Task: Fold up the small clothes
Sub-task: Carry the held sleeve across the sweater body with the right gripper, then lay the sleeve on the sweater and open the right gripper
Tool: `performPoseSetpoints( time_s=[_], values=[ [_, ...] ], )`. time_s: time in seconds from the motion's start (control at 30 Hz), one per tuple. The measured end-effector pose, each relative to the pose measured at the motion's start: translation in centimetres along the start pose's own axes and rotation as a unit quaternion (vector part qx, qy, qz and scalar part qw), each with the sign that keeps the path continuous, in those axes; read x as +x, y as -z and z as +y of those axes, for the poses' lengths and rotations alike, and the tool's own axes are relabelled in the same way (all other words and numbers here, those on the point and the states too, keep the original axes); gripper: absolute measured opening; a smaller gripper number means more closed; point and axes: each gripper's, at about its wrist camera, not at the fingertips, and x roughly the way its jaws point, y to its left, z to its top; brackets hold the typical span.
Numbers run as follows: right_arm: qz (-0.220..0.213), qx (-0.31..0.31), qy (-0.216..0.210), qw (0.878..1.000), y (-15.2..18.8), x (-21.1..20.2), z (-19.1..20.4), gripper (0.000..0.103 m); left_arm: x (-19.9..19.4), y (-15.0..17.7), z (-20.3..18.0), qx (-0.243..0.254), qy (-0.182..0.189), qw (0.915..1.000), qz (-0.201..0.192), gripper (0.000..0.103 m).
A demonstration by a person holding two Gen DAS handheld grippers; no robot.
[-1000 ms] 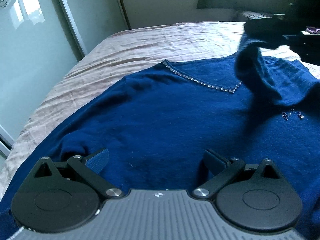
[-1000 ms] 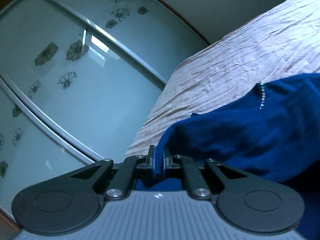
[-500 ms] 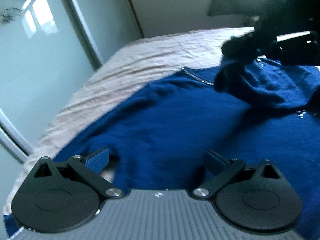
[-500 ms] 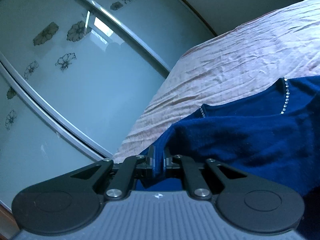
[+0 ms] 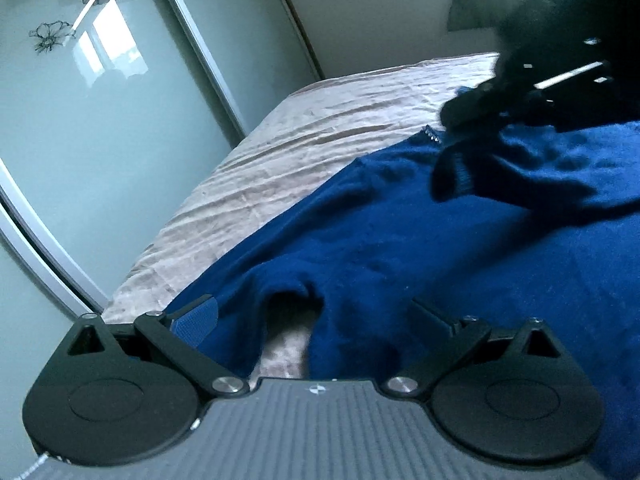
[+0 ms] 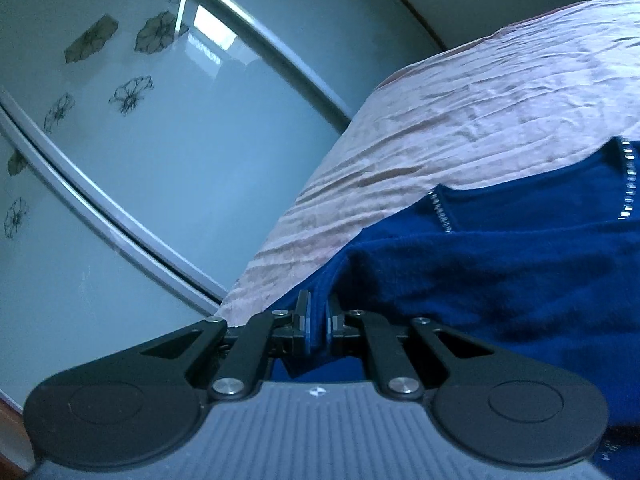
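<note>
A dark blue sweater (image 5: 400,240) with a rhinestone neckline (image 6: 628,184) lies spread on the bed. My left gripper (image 5: 312,316) is open, low over the sweater's left side where sleeve meets body, with a gap of bedsheet between the fingers. My right gripper (image 6: 318,320) is shut on a fold of the sweater's sleeve (image 6: 440,264). In the left wrist view the right gripper (image 5: 480,108) shows at upper right, holding that sleeve (image 5: 500,164) lifted over the sweater's chest.
The bed has a crinkled pale pink sheet (image 5: 320,148). A glass sliding wardrobe door with flower prints (image 5: 100,100) runs along the bed's left side. A wall and a dark rounded headboard (image 5: 472,12) stand behind the bed.
My right gripper has carried the sleeve leftward across the sweater's chest. My left gripper has shifted left toward the armpit and bed edge, still open.
</note>
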Motion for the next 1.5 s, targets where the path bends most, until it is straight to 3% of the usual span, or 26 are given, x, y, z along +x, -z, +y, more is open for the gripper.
performPoseSetpoints(
  time_s=[0.3,0.83,0.93,1.07,1.2,1.27,1.33,1.43,1.5],
  values=[
    [0.032,0.002,-0.005,0.999,0.7,3.9,0.4,0.007,0.5,0.6,0.3,0.003,-0.005,1.0000,0.008,0.102],
    [0.051,0.026,-0.002,0.998,0.7,8.1,-0.2,0.007,0.4,1.0,0.6,-0.003,-0.002,0.9999,0.016,0.103],
    [0.057,0.024,0.015,0.998,0.9,9.1,-0.3,0.008,0.2,1.0,0.6,-0.003,-0.003,0.9999,0.014,0.103],
    [0.073,0.040,-0.001,0.996,1.3,8.8,-0.4,0.012,0.1,1.0,0.9,-0.001,-0.006,0.9999,0.010,0.103],
    [0.041,0.007,-0.016,0.999,1.4,5.2,0.9,0.017,0.3,1.0,1.5,-0.007,-0.009,0.9998,0.014,0.103],
    [0.015,-0.006,0.003,1.000,1.4,2.6,1.0,0.017,0.3,1.0,1.7,-0.009,-0.010,0.9998,0.014,0.103],
    [-0.011,-0.027,0.060,0.998,1.4,0.2,0.9,0.017,0.5,0.8,1.8,-0.010,-0.008,0.9998,0.015,0.102],
    [-0.027,-0.092,0.150,0.984,2.5,-2.5,1.3,0.017,0.4,0.2,2.1,-0.015,0.012,0.9998,0.010,0.102],
    [-0.028,-0.115,0.187,0.975,3.6,-4.0,1.1,0.017,0.1,-0.5,2.4,-0.023,0.040,0.9989,-0.004,0.102]
  ],
)
